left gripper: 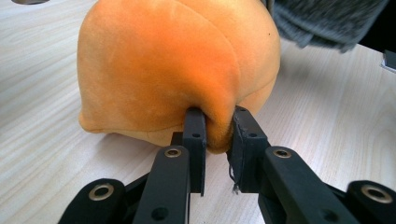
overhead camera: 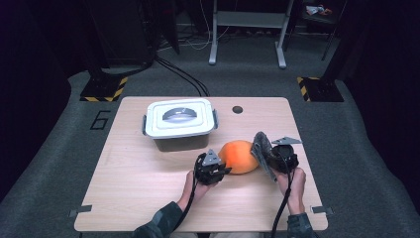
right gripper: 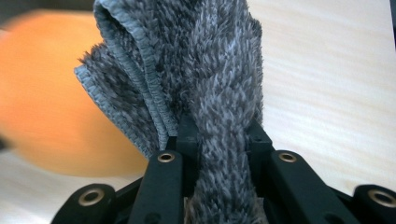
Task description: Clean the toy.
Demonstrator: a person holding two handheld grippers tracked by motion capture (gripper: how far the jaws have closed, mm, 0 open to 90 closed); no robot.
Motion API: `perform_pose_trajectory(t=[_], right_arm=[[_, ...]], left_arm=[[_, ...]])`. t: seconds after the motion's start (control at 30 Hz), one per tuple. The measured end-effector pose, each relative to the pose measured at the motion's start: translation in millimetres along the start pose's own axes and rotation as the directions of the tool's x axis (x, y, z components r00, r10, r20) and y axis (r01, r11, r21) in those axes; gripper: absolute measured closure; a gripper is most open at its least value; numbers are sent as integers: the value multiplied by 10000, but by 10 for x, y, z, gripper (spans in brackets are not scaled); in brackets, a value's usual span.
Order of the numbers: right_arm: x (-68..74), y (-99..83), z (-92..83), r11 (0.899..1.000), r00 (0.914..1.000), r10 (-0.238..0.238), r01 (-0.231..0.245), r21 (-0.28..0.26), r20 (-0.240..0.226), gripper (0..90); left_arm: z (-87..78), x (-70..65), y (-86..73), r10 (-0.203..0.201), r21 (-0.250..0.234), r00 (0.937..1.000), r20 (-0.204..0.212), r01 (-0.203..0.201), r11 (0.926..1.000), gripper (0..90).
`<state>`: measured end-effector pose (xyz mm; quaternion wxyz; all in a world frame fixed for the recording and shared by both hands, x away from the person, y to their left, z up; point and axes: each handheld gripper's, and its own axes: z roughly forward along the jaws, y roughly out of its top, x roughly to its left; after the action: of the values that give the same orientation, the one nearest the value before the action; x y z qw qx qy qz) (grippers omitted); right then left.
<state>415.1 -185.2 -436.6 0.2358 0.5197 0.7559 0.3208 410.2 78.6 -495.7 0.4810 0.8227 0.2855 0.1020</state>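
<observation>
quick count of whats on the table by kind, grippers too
Orange plush toy: 1
Grey fluffy cloth: 1
Lidded white storage box: 1
Grippers: 2, the left gripper pinching the plush, the right gripper clamped on the cloth
Total: 5

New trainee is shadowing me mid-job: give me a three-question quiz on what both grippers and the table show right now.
1. True or false: the left gripper pinches a fold of the orange plush.
2. What does the right gripper hold? A) grey cloth B) sponge C) box lid
3. Is the lid on the box on or off?

Key: 1 true. 2 A, the grey cloth is clamped between its jaws beside the plush. 3 On; the box stands behind the plush on the table.
</observation>
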Motion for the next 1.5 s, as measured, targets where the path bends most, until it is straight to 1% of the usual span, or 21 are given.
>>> perform_pose_trajectory(t=[0.1, 0.17, 0.3, 0.33, 0.37, 0.43, 0.5, 0.6, 0.63, 0.67, 0.87, 0.97, 1.0, 1.03, 1.07, 1.13, 1.17, 1.27, 1.3, 1.4, 1.5], right_arm=[[145, 80, -105, 9980, 9989, -428, 417, -482, -207, 739], [260, 134, -148, 9955, 9967, -736, 715, -614, -339, 739], [490, 214, -134, 9880, 9876, -1462, 1428, -587, -577, 738], [551, 227, -121, 9881, 9872, -1472, 1439, -549, -613, 737], [592, 237, -106, 9850, 9834, -1683, 1651, -504, -672, 737], [658, 241, -60, 9825, 9798, -1838, 1806, -451, -792, 736], [689, 231, 4, 9803, 9785, -1973, 1960, -260, -603, 737], [681, 219, 45, 9788, 9776, -2049, 2044, -157, -477, 738], [682, 215, 48, 9807, 9798, -1957, 1955, -87, -399, 738], [670, 215, 52, 9781, 9772, -2083, 2082, -81, -400, 738], [591, 184, 59, 9810, 9802, -1940, 1939, -70, -404, 740], [553, 172, 55, 9848, 9843, -1735, 1735, -47, -311, 739], [526, 168, 52, 9843, 9838, -1762, 1763, -4, -316, 739], [506, 160, 56, 9876, 9872, -1570, 1570, -7, -291, 739], [474, 155, 60, 9880, 9874, -1545, 1545, -1, -342, 739], [431, 141, 66, 9891, 9891, -1468, 1469, 64, -120, 739], [413, 131, 71, 9913, 9913, -1315, 1316, 87, -104, 738], [331, 107, 100, 9929, 9929, -1185, 1185, 117, 41, 738], [309, 99, 106, 9944, 9945, -1048, 1047, 154, 75, 738], [230, 76, 138, 9960, 9961, -864, 861, 224, 159, 738], [182, 56, 161, 9971, 9966, -713, 702, 300, 404, 738]], left_arm=[[-4, 3, 11, 74, 49, 10000, 6, -74, 10000, 779], [-2, 2, 17, 84, 63, 10000, 8, -84, 9999, 779], [3, -2, 32, 119, 52, 9999, 5, -119, 9999, 779], [2, -6, 33, 125, 63, 9999, -14, -124, 9999, 779], [0, -3, 35, 145, 84, 9999, -9, -145, 9999, 779], [3, 1, 31, 91, 96, 10000, -23, -91, 9999, 779], [5, 3, 26, 84, 157, 10000, -31, -83, 9998, 779], [11, 1, 24, 121, 189, 9999, 19, -121, 9997, 779], [14, -4, 26, 149, 214, 9999, 53, -150, 9997, 779], [22, -15, 24, 104, 158, 9999, 19, -104, 9998, 780], [33, -24, 26, 191, 167, 9998, 101, -193, 9997, 781], [27, -30, 37, 265, 237, 9996, 126, -268, 9994, 780], [25, -32, 39, 288, 263, 9995, 112, -291, 9992, 780], [27, -32, 39, 308, 266, 9994, 134, -311, 9992, 780], [29, -31, 39, 302, 242, 9994, 156, -306, 9992, 781], [30, -30, 36, 282, 237, 9995, 172, -286, 9993, 780], [32, -29, 34, 255, 204, 9995, 164, -258, 9995, 781], [36, -35, 35, 255, 193, 9995, 176, -259, 9995, 780], [39, -37, 34, 187, 176, 9996, 220, -191, 9997, 780], [45, -34, 36, 162, 167, 9996, 218, -165, 9997, 781], [44, -34, 33, 179, 178, 9996, 216, -183, 9997, 781]])
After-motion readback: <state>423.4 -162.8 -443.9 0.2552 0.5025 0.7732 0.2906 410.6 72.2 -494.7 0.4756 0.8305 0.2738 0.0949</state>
